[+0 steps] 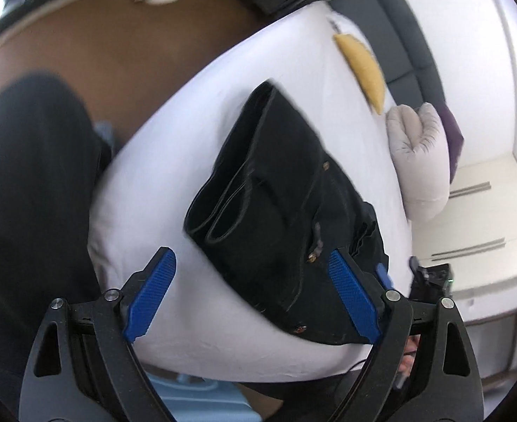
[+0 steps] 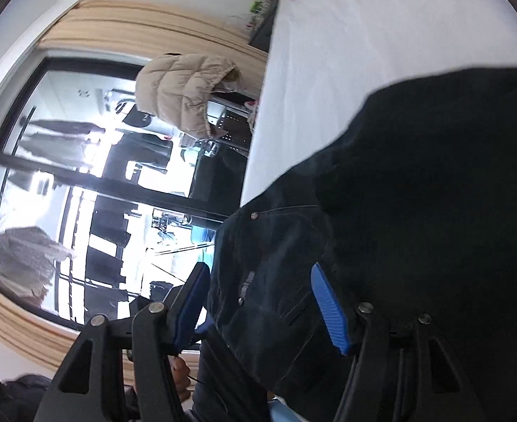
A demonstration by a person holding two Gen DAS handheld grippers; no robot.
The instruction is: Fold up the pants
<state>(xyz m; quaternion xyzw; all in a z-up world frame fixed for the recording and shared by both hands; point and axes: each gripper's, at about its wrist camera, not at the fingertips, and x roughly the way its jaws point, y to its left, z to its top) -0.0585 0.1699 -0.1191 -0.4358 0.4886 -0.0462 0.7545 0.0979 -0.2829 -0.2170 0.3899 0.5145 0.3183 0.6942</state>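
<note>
Left wrist view shows the pants (image 1: 279,204) folded into a dark bundle on the white bed (image 1: 174,133), reaching its near edge. My left gripper (image 1: 254,295) stands spread, pinching nothing; my right gripper (image 2: 265,306) is spread over the waistband. I'd square the edges, then press flat.
</note>
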